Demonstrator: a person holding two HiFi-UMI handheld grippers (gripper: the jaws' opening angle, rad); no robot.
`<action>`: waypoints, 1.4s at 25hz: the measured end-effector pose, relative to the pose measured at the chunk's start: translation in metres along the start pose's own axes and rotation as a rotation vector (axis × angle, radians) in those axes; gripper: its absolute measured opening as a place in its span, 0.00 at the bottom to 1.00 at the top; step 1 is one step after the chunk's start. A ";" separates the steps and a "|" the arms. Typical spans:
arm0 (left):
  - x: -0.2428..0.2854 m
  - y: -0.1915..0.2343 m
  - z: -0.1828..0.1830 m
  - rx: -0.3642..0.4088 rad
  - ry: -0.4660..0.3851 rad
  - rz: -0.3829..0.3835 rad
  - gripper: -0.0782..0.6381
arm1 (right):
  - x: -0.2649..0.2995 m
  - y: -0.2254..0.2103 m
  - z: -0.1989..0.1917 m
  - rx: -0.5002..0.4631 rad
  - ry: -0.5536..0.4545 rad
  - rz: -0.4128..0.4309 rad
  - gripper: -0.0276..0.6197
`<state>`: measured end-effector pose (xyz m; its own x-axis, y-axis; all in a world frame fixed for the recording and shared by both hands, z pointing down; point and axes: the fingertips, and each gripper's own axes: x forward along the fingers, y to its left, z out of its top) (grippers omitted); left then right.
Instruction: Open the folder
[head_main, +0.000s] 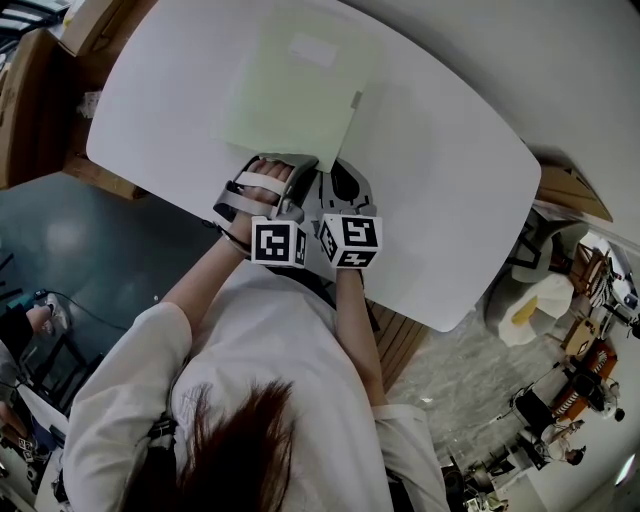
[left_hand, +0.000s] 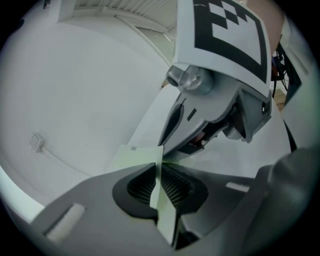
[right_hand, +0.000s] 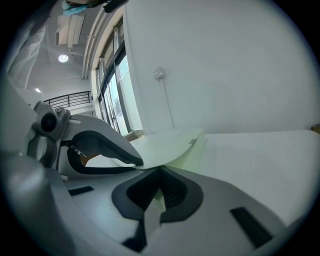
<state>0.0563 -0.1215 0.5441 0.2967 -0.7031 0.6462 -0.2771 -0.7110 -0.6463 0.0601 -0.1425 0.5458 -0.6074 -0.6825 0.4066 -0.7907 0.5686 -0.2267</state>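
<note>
Right gripper (right_hand: 159, 189) covers the folder (right_hand: 167, 144) edge it pinches.

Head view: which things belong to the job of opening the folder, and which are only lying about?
Job: folder; left gripper and right gripper, both shut on its near edge; table under it.
Lying about: cardboard box beside the table; floor clutter.

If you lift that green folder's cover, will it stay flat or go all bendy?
Probably bendy: the folder cover seems to bow upward where the right tool pinches it. Likely light too, since it looks sheet-thin in the left tool.
</note>
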 end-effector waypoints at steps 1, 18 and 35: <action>0.000 0.001 0.000 -0.008 0.001 0.000 0.16 | 0.000 0.000 0.001 0.007 -0.002 -0.006 0.05; -0.020 -0.002 -0.007 -0.066 -0.041 -0.049 0.14 | -0.006 0.017 -0.008 0.003 0.038 -0.082 0.05; -0.038 -0.024 -0.010 -0.038 -0.101 -0.160 0.15 | -0.025 0.034 -0.020 0.077 0.035 -0.180 0.05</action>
<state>0.0421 -0.0778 0.5388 0.4299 -0.5773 0.6942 -0.2525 -0.8151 -0.5215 0.0498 -0.0972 0.5461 -0.4541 -0.7528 0.4765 -0.8905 0.4014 -0.2144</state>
